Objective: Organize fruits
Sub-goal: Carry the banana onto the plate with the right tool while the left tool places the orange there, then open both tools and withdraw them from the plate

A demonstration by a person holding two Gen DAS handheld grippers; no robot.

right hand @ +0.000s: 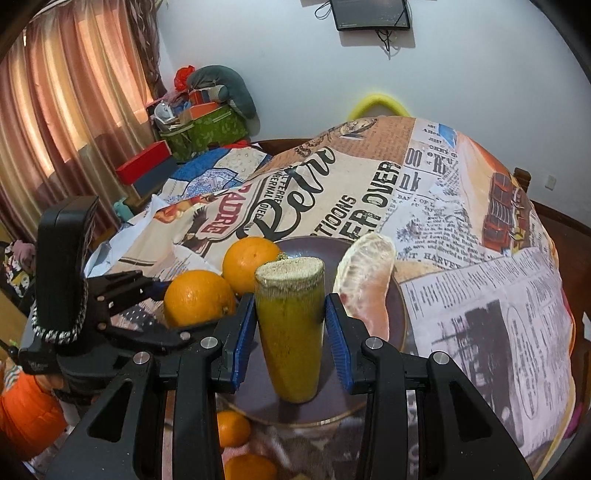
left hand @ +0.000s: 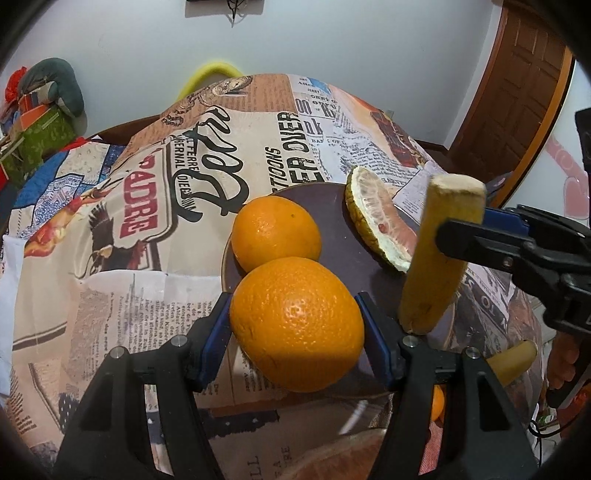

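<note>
Left wrist view: left gripper (left hand: 295, 325) jaws clamp an orange (left hand: 297, 323), low over the near rim of the dark plate (left hand: 340, 229). A second orange (left hand: 275, 232) sits just behind, nearly touching; open plate lies to its right.

Right wrist view: right gripper (right hand: 290, 325) jaws pinch a cut banana piece (right hand: 290, 332), long axis upright, cut end up, above the plate's front-centre. Pomelo wedge (right hand: 365, 284) close right, so little side room.

Newsprint-pattern cloth (right hand: 480, 295) over table; curtains (right hand: 74, 110) left; wall screen (right hand: 371, 14); wooden door (left hand: 517, 103).
</note>
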